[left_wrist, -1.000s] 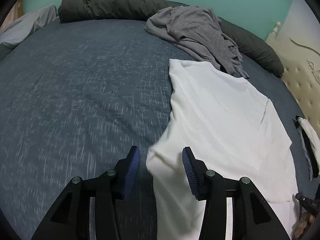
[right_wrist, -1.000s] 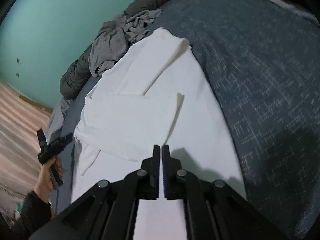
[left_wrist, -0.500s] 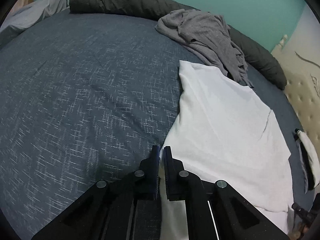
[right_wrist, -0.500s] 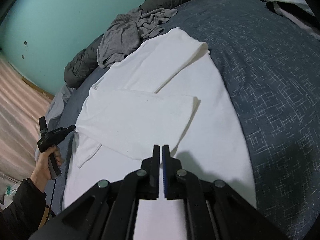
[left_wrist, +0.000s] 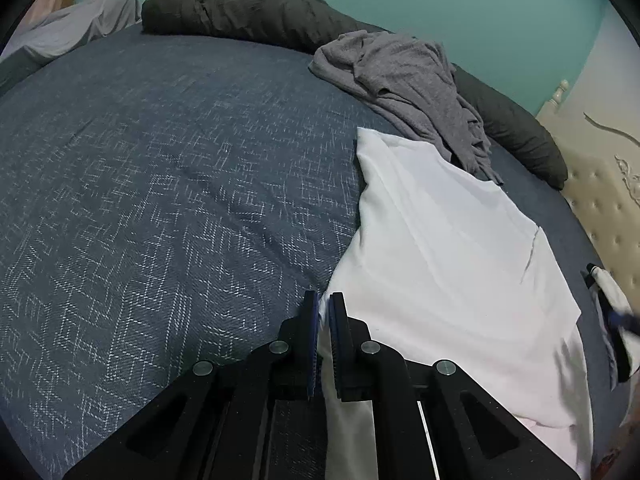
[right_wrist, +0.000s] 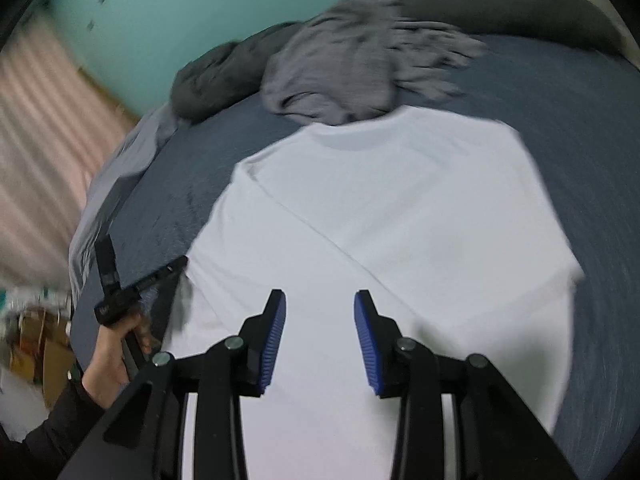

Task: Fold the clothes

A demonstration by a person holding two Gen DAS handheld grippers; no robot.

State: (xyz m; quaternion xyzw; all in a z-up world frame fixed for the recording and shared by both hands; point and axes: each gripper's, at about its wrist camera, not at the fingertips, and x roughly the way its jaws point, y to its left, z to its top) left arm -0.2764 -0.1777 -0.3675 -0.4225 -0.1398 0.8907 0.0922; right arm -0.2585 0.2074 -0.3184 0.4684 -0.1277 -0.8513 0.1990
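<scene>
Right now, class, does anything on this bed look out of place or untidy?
Yes. A grey garment lies crumpled in a heap at the far edge of the bed, its lower end touching the white shirt, which is spread flat. A dark duvet is bunched behind it.

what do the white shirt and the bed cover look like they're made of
White shirt: thin, matte knit, likely cotton; it lies limp and creases softly.
Bed cover: dark blue woven fabric, matte, with pale crosshatch flecks; fibre unclear.
</scene>
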